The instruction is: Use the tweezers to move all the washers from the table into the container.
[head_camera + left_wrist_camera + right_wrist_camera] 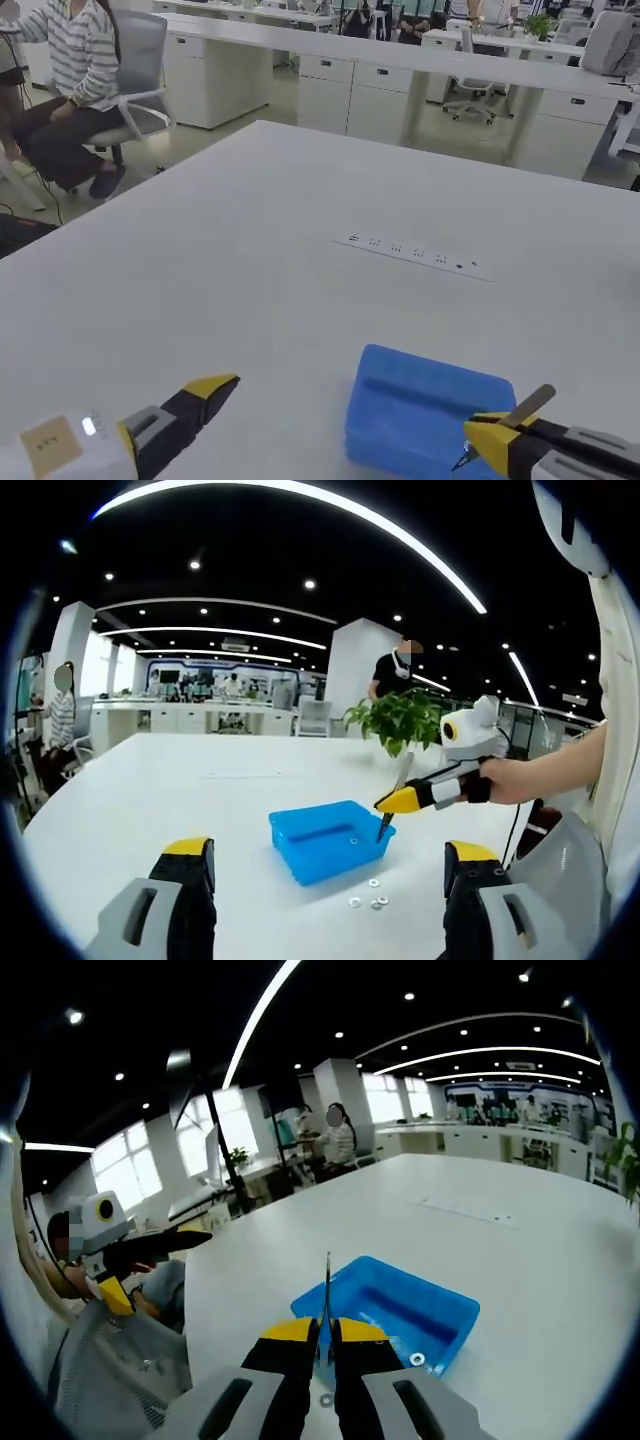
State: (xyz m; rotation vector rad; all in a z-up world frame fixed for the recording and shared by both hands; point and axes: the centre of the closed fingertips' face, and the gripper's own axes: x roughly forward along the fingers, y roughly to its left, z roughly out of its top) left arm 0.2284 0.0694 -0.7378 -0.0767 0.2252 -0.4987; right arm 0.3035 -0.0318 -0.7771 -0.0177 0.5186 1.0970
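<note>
**A:** Where do things stand?

**B:** The right tongs [327, 1329] are pressed together on the tweezers [327, 1282]. The tweezers' tip hangs over a corner of the blue container [320, 848]. The left tongs [328, 848] are spread wide, hold nothing and hover over the white bench [250, 260].

**A:** And the washers?

**B:** Three washers [377, 904] lie close together on the bench, just beside the container's wall. I cannot tell whether the tip carries one; it is too small to see.

**A:** How should the pick go?

**B:** I'd start with the washer on the outside of the cluster, so the others aren't knocked. Come in low, slip one prong through the hole or under the rim, and close gently, because a flat washer will probably skid or flip. Lift clear of the wall and release well inside. If the container shifts, the left tongs could steady it.
</note>
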